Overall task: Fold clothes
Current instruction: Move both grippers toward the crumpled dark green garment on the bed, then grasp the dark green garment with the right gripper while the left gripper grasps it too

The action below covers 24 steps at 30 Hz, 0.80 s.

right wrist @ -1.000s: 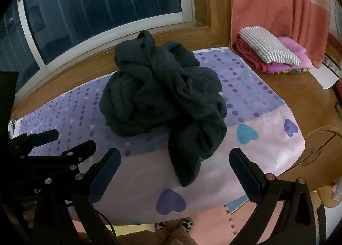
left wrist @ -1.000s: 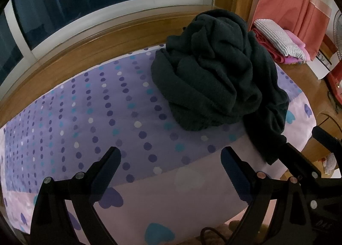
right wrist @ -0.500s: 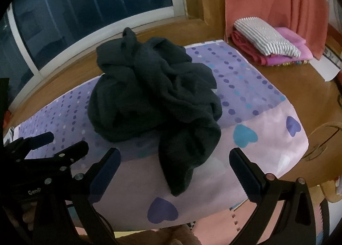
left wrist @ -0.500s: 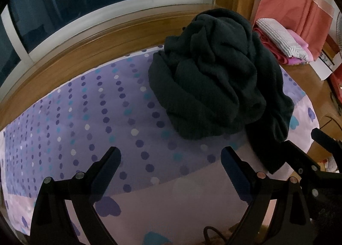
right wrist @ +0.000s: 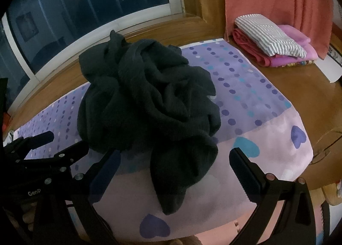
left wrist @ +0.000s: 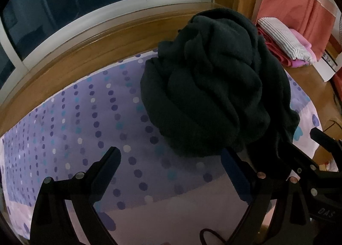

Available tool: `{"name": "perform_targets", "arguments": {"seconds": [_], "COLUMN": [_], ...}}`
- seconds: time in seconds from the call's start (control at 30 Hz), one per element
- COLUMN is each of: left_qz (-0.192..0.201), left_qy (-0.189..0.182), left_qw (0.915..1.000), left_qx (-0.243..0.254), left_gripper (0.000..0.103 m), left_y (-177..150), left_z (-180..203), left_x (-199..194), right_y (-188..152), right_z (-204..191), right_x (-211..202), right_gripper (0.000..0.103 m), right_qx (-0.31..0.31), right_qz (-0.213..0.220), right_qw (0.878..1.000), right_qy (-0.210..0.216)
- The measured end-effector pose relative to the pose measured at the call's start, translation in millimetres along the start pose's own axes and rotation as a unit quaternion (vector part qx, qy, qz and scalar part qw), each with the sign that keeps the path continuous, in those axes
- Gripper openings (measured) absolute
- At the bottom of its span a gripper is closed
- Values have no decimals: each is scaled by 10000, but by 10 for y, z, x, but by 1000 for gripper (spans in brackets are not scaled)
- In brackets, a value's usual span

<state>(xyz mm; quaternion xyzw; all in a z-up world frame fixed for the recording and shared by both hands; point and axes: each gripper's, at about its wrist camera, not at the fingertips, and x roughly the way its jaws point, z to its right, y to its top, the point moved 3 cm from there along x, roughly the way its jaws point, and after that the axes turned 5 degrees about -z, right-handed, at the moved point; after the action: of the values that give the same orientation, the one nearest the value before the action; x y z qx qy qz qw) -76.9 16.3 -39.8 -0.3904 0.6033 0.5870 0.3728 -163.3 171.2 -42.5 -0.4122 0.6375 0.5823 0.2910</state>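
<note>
Wooden ledge [right wrist: 299, 86]: folded stack [right wrist: 275, 46] beside dark garment [right wrist: 149, 104]

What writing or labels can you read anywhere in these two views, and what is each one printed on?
"GenP": white letters, cut off at the edge, on the black body of the left claw, seen in the right wrist view.
"DAS": white letters, seen upside down and possibly partial, on the black body of the right claw, in the left wrist view.
White card by the folded clothes: markings too small and blurred to read.
</note>
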Motion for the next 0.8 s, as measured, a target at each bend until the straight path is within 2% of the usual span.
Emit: {"name": "perform_targets", "arguments": {"seconds": [0.37, 0.8], "left_qz": [-12, 17], "left_qy": [30, -65], "left_qw": [9999, 10000], "left_qx": [-111, 21], "left_gripper": [97, 97], "left_y": [117, 286], "left_z": [-51, -95], "left_x": [98, 216], "right_y": [141, 247], "right_z": [-31, -40], "right_x": [143, 304], "right_gripper": [103, 103], "right_qx": [-140, -69], "right_qz": [-5, -127], "right_qw": [9999, 9999], "right_qy": [56, 41]}}
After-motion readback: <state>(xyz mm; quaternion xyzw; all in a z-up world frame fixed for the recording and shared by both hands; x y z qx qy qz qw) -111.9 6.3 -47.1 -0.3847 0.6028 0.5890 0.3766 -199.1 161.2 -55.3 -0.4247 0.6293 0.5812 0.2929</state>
